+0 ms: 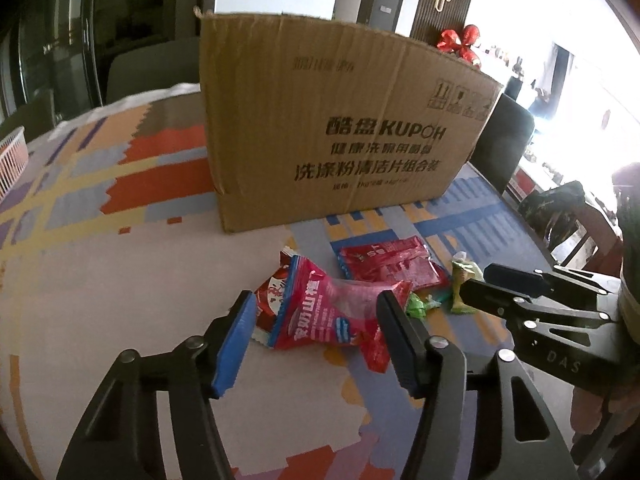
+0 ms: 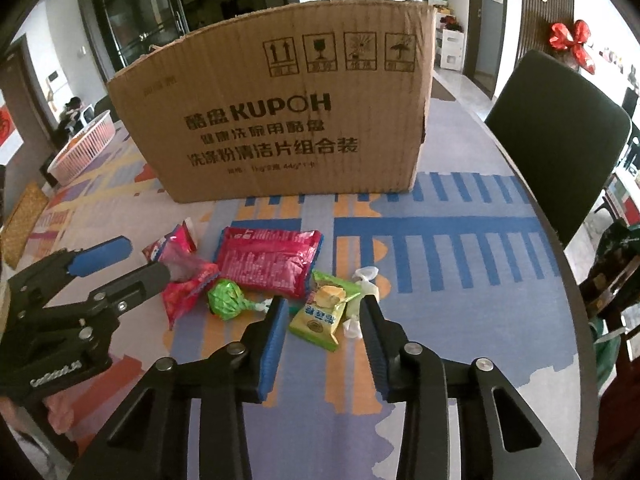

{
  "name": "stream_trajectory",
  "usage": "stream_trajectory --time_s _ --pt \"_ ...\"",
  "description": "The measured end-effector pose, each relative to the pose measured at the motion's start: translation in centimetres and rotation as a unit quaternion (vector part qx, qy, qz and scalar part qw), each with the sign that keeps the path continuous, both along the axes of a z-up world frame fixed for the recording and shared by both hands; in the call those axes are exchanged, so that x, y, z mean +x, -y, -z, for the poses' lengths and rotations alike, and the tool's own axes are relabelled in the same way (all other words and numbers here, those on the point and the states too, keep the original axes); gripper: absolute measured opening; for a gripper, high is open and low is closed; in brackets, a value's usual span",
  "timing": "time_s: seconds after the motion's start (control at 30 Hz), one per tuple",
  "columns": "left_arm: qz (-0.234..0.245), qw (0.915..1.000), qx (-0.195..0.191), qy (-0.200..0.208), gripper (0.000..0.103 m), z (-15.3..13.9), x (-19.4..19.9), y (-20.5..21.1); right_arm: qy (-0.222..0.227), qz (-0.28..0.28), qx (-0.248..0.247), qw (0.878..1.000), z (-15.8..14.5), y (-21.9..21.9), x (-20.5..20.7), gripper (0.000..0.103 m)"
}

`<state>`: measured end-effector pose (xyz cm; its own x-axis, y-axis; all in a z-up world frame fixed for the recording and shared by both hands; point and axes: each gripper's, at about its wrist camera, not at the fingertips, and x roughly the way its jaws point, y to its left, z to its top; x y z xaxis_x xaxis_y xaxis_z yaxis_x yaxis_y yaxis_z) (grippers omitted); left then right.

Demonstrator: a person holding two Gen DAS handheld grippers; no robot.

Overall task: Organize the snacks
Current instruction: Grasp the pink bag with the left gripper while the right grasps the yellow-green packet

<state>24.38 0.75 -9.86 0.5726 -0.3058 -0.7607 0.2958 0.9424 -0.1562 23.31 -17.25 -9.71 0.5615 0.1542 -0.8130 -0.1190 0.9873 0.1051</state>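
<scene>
The inside of the cardboard box (image 2: 280,120) is hidden behind its front wall. The white basket (image 1: 12,156) is cut off by the left edge. The green wrapped snack (image 1: 420,304) lies partly behind the left gripper's finger (image 1: 396,336). The small print under the box's big letters seems too blurred to read.

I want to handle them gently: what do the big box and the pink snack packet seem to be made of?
Big box: brown corrugated cardboard, matte; ribbed face and a ragged top edge show it. Pink snack packet: probably thin plastic film, glossy; it crinkles, glints and is partly see-through. It lies between the pads of the left claw.
</scene>
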Motion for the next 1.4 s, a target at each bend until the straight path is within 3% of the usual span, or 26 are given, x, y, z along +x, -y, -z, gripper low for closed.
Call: stream_trajectory --time_s 0.43,0.6,0.87,0.93,1.0,1.07,1.13,1.3,1.33,1.4 --pt "-0.004 0.9997 -0.02 -0.013 0.064 0.5 0.7 0.1 -0.01 -0.006 0.014 1.0 0.8 -0.3 1.1 0.028" --pt "-0.001 0.9995 -0.021 -0.024 0.058 0.5 -0.3 0.5 -0.021 -0.008 0.027 0.999 0.9 0.3 1.3 0.023" --pt "-0.015 0.9972 -0.056 -0.048 0.056 1.0 0.4 0.1 -0.041 -0.008 0.033 0.999 1.8 0.2 1.7 0.023" --pt "-0.014 0.9972 -0.058 -0.045 0.051 0.9 0.3 0.2 -0.039 -0.01 0.03 0.999 1.8 0.0 1.7 0.023" --pt "-0.005 0.9969 -0.067 -0.041 0.027 0.5 0.0 0.3 -0.037 -0.01 0.029 0.999 1.8 -0.1 1.6 0.022" --pt "0.0 0.9969 -0.069 -0.038 0.014 0.0 -0.2 0.6 -0.035 -0.011 0.03 0.999 1.7 0.0 1.4 0.022" --pt "0.004 0.9973 -0.065 -0.033 0.01 -0.4 -0.3 1.0 -0.03 -0.014 0.034 0.999 1.4 0.0 1.1 0.022" --pt "0.005 0.9972 -0.062 -0.041 0.014 -0.6 -1.0 1.1 -0.03 -0.013 0.044 0.999 0.7 0.4 0.5 0.022" --pt "0.003 0.9978 -0.055 -0.036 0.019 -0.9 -1.4 1.1 -0.029 -0.013 0.044 0.999 0.5 0.6 0.3 0.022" --pt "0.014 0.9988 -0.041 -0.023 0.049 -1.4 -2.2 1.3 -0.026 -0.015 0.043 0.999 0.2 0.7 0.0 0.022"
